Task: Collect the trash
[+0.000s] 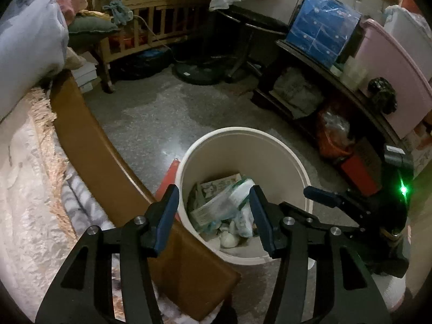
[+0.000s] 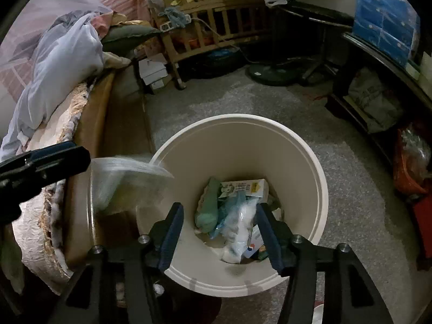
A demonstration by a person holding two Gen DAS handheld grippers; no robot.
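A cream round bin stands on the floor beside the bed, and both grippers hang over it. My left gripper is open above the bin's left side. A clear plastic bag hangs blurred in the air just off its finger, over the rim. My right gripper is open over the middle of the bin, with a white and blue plastic bag loose between its fingers. A milk carton and a green wrapper lie at the bottom. One right finger shows in the left wrist view.
A bed with a brown wooden side and a fringed blanket runs along the left. At the back are a wooden crib and a fan base. A low shelf with a blue package and a pink tub lines the right.
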